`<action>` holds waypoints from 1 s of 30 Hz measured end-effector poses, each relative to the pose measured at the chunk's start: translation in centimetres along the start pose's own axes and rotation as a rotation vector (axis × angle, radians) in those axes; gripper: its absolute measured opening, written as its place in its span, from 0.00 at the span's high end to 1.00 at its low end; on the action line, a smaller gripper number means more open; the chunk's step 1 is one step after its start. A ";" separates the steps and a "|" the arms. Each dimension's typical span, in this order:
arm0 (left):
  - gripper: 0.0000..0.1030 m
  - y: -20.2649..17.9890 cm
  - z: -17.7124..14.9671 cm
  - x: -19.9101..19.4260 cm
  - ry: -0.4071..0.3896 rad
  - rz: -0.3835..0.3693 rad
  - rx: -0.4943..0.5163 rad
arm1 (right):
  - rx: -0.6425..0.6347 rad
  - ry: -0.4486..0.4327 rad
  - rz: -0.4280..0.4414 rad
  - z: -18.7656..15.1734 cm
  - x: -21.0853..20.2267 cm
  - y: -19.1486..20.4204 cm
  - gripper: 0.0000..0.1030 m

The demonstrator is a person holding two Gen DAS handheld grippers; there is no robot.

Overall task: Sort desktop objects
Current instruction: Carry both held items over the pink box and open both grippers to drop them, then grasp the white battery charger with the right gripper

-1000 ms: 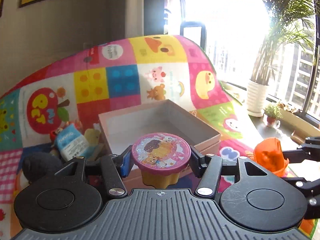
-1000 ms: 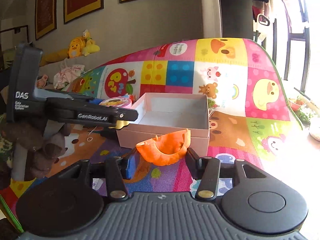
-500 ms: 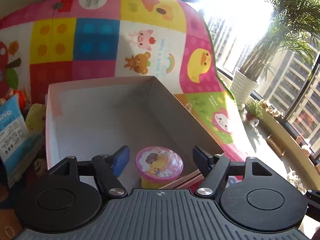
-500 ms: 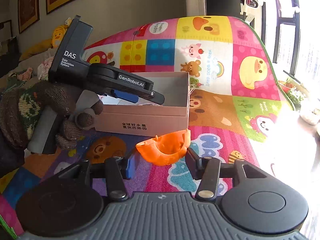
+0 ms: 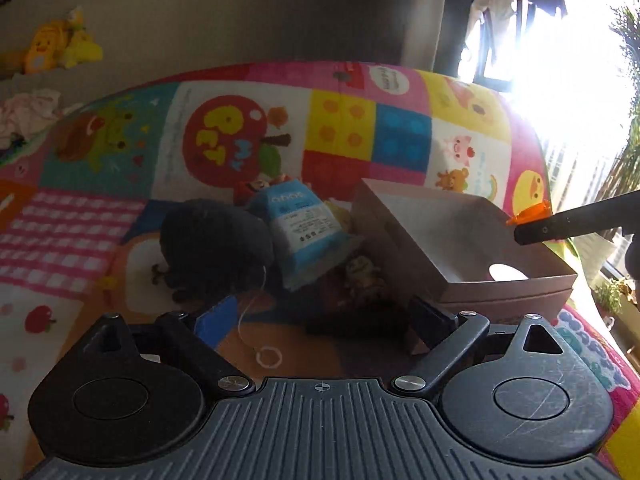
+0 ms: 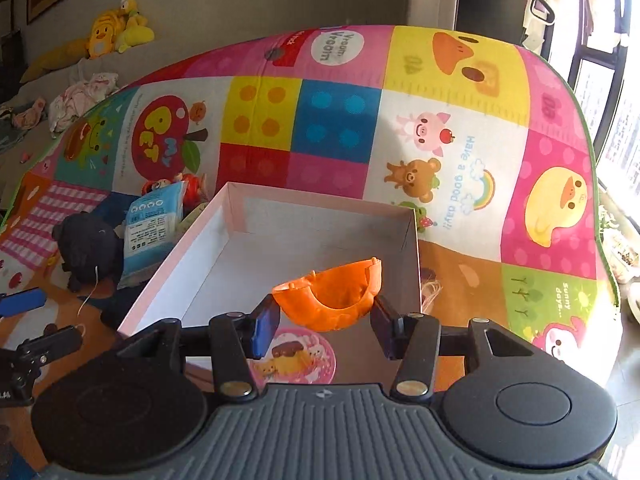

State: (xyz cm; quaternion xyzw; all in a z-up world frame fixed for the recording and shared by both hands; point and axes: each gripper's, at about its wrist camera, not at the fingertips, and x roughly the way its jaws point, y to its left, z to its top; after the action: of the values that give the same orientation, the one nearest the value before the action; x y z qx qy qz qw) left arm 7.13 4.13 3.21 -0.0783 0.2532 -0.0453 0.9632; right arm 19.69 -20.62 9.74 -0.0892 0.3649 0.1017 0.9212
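Box (image 6: 316, 216) open on the play mat (image 6: 460, 160), taken as the landmark. Above its near end, right gripper (image 6: 326, 320) with fingers (image 6: 266, 330) clamped on an orange shell-shaped toy (image 6: 330, 298) — held over the white interior. Inside the box, at the near wall, a pink-lidded cup (image 6: 298, 358) resting lid-up. Left of the box, left gripper (image 5: 320, 322) with fingers (image 5: 216, 318) spread wide, nothing between them. Also left of the box — a blue-and-white packet (image 5: 298, 232) leaning against the box's side, a black plush toy (image 5: 212, 244) just beyond it, small figurines (image 5: 360, 272) by the box's corner. Far behind the box, yellow plush toys (image 6: 116, 34) on a ledge.
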 end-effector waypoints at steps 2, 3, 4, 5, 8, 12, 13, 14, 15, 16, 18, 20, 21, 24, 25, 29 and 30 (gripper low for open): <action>0.07 1.2 -0.2 0.3 0.007 0.004 -0.037 | 0.003 0.054 -0.033 1.5 2.8 0.2 0.51; 0.06 1.7 -0.2 0.3 0.010 -0.001 -0.054 | 0.007 0.071 -0.049 1.9 3.7 0.3 0.49; 0.06 2.0 -0.3 0.3 0.012 -0.005 -0.065 | 0.013 0.080 -0.076 2.2 4.4 0.5 0.38; 0.06 2.2 -0.3 0.3 0.011 -0.001 -0.068 | 0.009 0.072 -0.095 2.5 4.6 0.9 0.33; 0.06 2.3 -0.3 0.1 -0.007 0.048 -0.060 | -0.040 0.035 -0.086 3.3 3.8 3.2 0.32; 0.03 3.1 -0.1 -0.2 -0.021 0.101 -0.101 | -0.081 -0.006 0.086 6.3 2.4 7.9 0.32; 0.03 3.2 -0.1 -0.3 -0.019 0.099 -0.107 | -0.070 0.008 0.132 7.3 2.8 9.0 0.32; 0.03 3.3 -0.1 -0.4 -0.018 0.099 -0.111 | -0.062 0.020 0.154 8.0 3.3 9.6 0.32; 0.03 3.3 -0.1 -0.5 -0.019 0.100 -0.111 | -0.052 0.036 0.164 9.0 4.3 10.4 0.34; 0.03 3.2 -0.1 -0.6 -0.020 0.099 -0.111 | -0.046 0.052 0.152 10.1 5.6 10.9 0.38; 0.03 3.2 -0.1 -0.7 -0.018 0.086 -0.115 | -0.013 0.099 0.110 11.8 8.1 10.9 0.42; 0.02 3.5 -0.1 -0.9 -0.016 0.064 -0.131 | 0.031 0.184 0.081 13.3 11.6 9.6 0.42; 0.02 3.6 -0.1 -0.9 -0.014 0.054 -0.143 | 0.043 0.225 0.072 13.8 13.0 9.0 0.38; 0.02 4.5 0.1 -1.2 -0.011 0.030 -0.197 | 0.100 0.319 0.058 14.4 16.6 7.0 0.07; 0.02 4.8 0.1 -1.3 -0.010 0.024 -0.216 | 0.101 0.341 0.071 14.4 17.4 6.7 0.05; 0.01 5.4 0.3 -1.5 -0.006 -0.003 -0.263 | 0.070 0.406 0.073 14.0 20.0 7.1 0.04; 0.01 5.4 0.3 -1.5 -0.006 -0.008 -0.262 | 0.065 0.428 0.078 13.9 20.4 7.3 0.04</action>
State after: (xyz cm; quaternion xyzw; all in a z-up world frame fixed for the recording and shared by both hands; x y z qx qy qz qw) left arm 6.18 9.65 3.24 -0.2045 0.2536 -0.0153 0.9453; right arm 41.50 -7.76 4.93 -0.0649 0.5583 0.1040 0.8205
